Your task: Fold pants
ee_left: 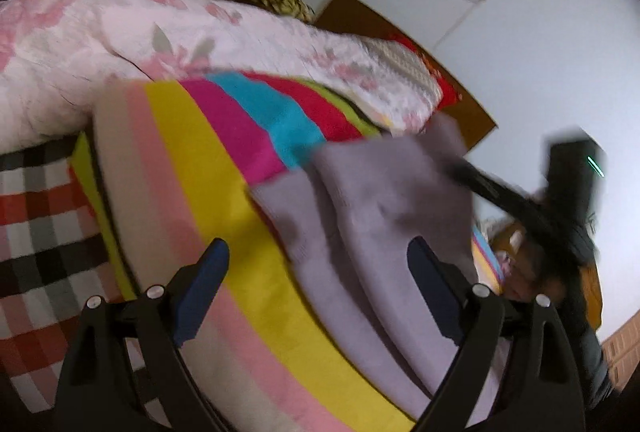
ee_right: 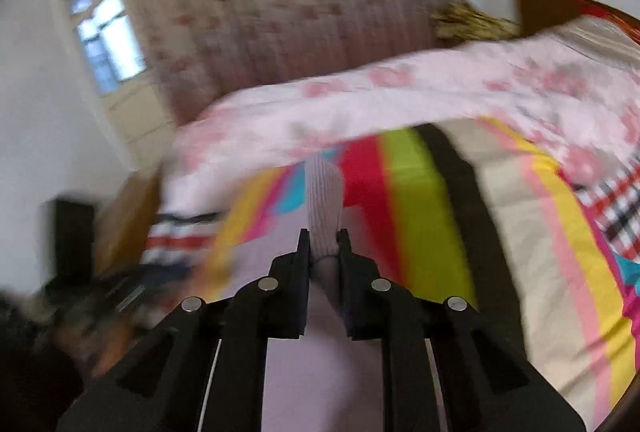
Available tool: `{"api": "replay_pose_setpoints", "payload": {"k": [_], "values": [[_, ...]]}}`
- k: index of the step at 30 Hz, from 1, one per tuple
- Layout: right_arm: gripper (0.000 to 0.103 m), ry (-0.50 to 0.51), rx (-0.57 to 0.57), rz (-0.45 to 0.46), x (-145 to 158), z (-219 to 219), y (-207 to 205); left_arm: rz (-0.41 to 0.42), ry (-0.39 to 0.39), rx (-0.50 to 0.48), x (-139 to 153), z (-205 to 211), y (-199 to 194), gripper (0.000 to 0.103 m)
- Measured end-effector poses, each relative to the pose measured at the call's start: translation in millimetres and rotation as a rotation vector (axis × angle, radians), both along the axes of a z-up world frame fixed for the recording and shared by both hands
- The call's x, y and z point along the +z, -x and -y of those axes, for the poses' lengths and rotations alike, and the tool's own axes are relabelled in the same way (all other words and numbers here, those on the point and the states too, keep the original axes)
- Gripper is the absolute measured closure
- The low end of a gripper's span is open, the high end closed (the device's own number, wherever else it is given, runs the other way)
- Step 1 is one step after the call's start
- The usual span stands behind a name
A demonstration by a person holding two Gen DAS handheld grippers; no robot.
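The lavender pants (ee_left: 372, 232) lie on a striped, many-coloured bedsheet (ee_left: 192, 168). My left gripper (ee_left: 320, 272) is open, its blue-padded fingers wide apart just above the pants and sheet, holding nothing. My right gripper (ee_right: 324, 244) is shut on a ribbed cuff of the pants (ee_right: 324, 200), which sticks up between its fingers; more lavender cloth (ee_right: 320, 372) hangs under it. In the left wrist view the right gripper (ee_left: 472, 172) shows as a dark blurred shape lifting the far edge of the pants.
A pink floral quilt (ee_left: 120, 32) is bunched along the far side of the bed. A plaid blanket (ee_left: 36, 216) lies at the left. A wooden headboard (ee_left: 400, 32) and white wall stand behind. A curtain (ee_right: 280, 12) and window (ee_right: 104, 32) show in the right wrist view.
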State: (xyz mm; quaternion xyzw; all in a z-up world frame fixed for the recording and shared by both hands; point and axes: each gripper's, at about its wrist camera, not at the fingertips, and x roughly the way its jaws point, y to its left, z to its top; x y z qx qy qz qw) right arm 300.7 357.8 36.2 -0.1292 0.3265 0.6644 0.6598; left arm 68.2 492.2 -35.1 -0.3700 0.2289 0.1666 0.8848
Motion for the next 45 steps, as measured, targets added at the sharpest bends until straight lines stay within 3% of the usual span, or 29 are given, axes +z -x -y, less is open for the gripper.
{"api": "replay_pose_setpoints", "payload": {"k": [2,3,4,6,8,12,14,18,20,22,24,25,26,27,28,30,33,35,37,39,42,43,44,45], "values": [[0.085,0.068,0.175,-0.023,4,20,31,0.022,0.006,0.031,4,-7,12,0.012],[0.079,0.108,0.233,-0.03,2,28,42,0.029,0.015,0.038,5,-12,15,0.011],[0.055,0.139,0.285,-0.015,0,38,54,0.028,0.022,0.036,5,-16,16,0.011],[0.028,0.111,0.249,-0.033,4,51,46,0.007,0.025,0.023,3,-19,10,0.011],[0.028,0.059,0.15,-0.074,9,51,17,-0.032,0.04,-0.009,-1,-20,-2,0.011],[0.05,0.083,-0.072,-0.076,-4,17,-44,-0.087,0.109,-0.068,-15,-17,-33,0.012],[0.05,0.125,-0.122,-0.088,-20,-10,-63,-0.106,0.101,-0.058,-17,-16,-42,0.012],[0.051,0.213,-0.087,-0.069,-44,-56,-62,-0.155,0.073,-0.016,-20,-28,-58,0.013],[0.051,0.263,-0.044,-0.057,-51,-70,-54,-0.201,0.064,-0.005,-23,-34,-66,0.021],[0.055,0.316,0.011,-0.023,-59,-77,-47,-0.214,0.077,0.001,-28,-40,-69,0.023],[0.068,0.34,0.044,0.028,-64,-75,-37,-0.267,0.035,0.001,-29,-37,-74,0.032],[0.08,0.346,0.052,0.073,-63,-75,-32,-0.287,0.002,0.003,-28,-34,-76,0.043],[0.085,0.342,0.051,0.104,-61,-73,-29,-0.285,-0.014,-0.001,-28,-32,-77,0.066],[0.093,0.33,0.041,0.127,-58,-71,-29,-0.27,-0.024,-0.017,-24,-32,-76,0.082],[0.093,0.306,0.035,0.146,-49,-68,-27,-0.259,-0.034,-0.019,-17,-33,-73,0.096],[0.094,0.246,0.043,0.183,-28,-58,-19,-0.2,-0.067,-0.028,3,-31,-67,0.099],[0.094,0.215,0.016,0.271,-4,-57,-15,-0.168,-0.148,-0.045,28,-26,-70,0.098],[0.094,0.235,-0.011,0.288,-6,-62,-25,-0.173,-0.141,-0.053,29,-31,-79,0.098],[0.094,0.25,-0.033,0.264,-18,-68,-34,-0.221,-0.108,-0.05,13,-41,-94,0.098],[0.093,0.333,-0.046,0.231,-53,-82,-39,-0.289,-0.068,-0.048,-10,-46,-103,0.098],[0.082,0.335,-0.082,0.224,-66,-80,-40,-0.251,-0.017,-0.024,-24,-49,-92,0.09],[0.071,0.332,-0.103,0.208,-58,-75,-41,-0.24,-0.006,-0.015,-21,-50,-85,0.08],[0.067,0.325,-0.115,0.212,-51,-69,-40,-0.23,-0.005,0.02,-14,-52,-74,0.054],[0.065,0.278,-0.117,0.248,-34,-56,-34,-0.218,-0.021,0.054,-7,-50,-64,0.037]]}}
